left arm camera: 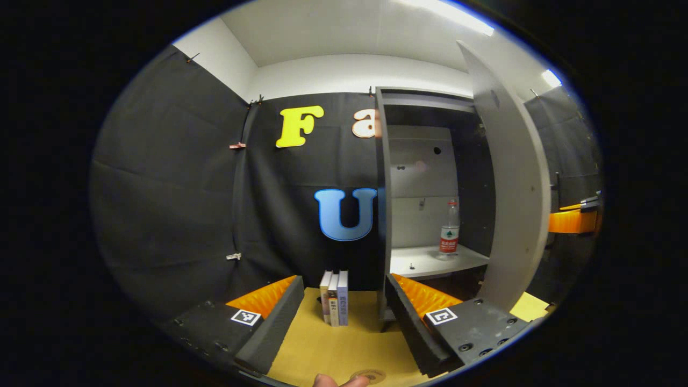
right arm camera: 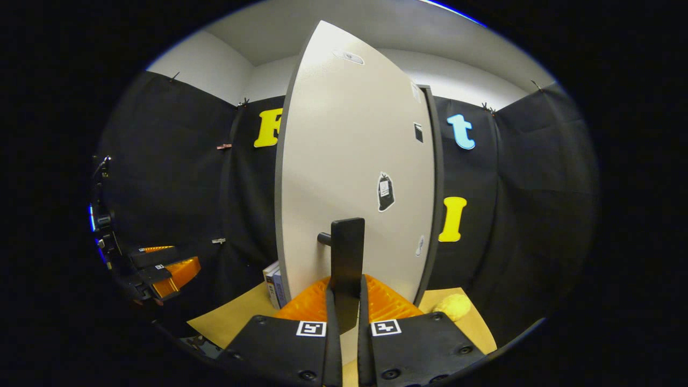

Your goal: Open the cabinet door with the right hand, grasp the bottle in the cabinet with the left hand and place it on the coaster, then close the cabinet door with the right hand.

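In the left gripper view the cabinet (left arm camera: 382, 177) stands open, its pale door (left arm camera: 510, 183) swung out to the right. A clear water bottle (left arm camera: 450, 231) with a red label stands upright on the cabinet's shelf (left arm camera: 430, 263). My left gripper (left arm camera: 344, 293) is open, well short of the cabinet, with nothing between its fingers. A round coaster (left arm camera: 371, 374) lies on the table at the bottom edge. In the right gripper view my right gripper (right arm camera: 344, 287) is shut on the dark vertical door handle (right arm camera: 346, 252) of the door (right arm camera: 349, 161). The left gripper (right arm camera: 161, 269) shows far left there.
Three books (left arm camera: 334, 303) stand upright on the tan table (left arm camera: 317, 344) left of the cabinet. A fingertip (left arm camera: 328, 381) shows at the bottom edge. A yellow pad (left arm camera: 529, 306) lies right of the door. A yellow round object (right arm camera: 454, 306) sits on the table, right of the door.
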Motion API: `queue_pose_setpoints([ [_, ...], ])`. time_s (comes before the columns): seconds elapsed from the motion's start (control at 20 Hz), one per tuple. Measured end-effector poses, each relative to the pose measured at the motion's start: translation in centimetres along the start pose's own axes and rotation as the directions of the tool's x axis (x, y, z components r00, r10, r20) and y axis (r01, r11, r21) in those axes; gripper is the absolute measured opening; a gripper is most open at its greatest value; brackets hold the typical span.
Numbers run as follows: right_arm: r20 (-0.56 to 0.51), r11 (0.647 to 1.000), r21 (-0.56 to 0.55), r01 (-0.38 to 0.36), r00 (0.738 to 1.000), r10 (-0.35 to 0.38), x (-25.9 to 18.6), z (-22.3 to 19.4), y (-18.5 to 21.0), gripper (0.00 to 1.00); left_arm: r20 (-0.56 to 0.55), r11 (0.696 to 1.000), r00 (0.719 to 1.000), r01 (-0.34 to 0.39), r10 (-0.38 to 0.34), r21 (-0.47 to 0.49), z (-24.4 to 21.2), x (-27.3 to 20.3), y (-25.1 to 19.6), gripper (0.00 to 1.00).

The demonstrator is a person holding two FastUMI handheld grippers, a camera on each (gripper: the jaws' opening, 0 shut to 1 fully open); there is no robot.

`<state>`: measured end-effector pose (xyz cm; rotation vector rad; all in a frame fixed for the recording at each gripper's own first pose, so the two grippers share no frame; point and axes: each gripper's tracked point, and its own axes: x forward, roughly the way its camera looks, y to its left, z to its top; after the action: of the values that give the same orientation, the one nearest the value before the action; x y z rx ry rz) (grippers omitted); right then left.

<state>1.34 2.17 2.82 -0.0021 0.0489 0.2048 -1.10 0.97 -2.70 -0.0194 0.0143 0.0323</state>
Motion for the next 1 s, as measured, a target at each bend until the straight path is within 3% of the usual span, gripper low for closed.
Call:
queue_pose_setpoints([
  [0.25,-0.003,0.991,-0.081,0.107,0.994,-0.108,-1.4,-0.2,-4.7,0.14,0.007,0.999,0.999,0.052,-0.052,0.01,0.5,2.2,-4.0,0.95],
  [1.0,-0.039,0.99,0.087,0.111,0.993,-0.108,-3.2,0.3,-10.0,0.14,0.012,0.994,0.994,0.111,-0.111,0.003,2.4,5.3,-13.6,0.95],
])
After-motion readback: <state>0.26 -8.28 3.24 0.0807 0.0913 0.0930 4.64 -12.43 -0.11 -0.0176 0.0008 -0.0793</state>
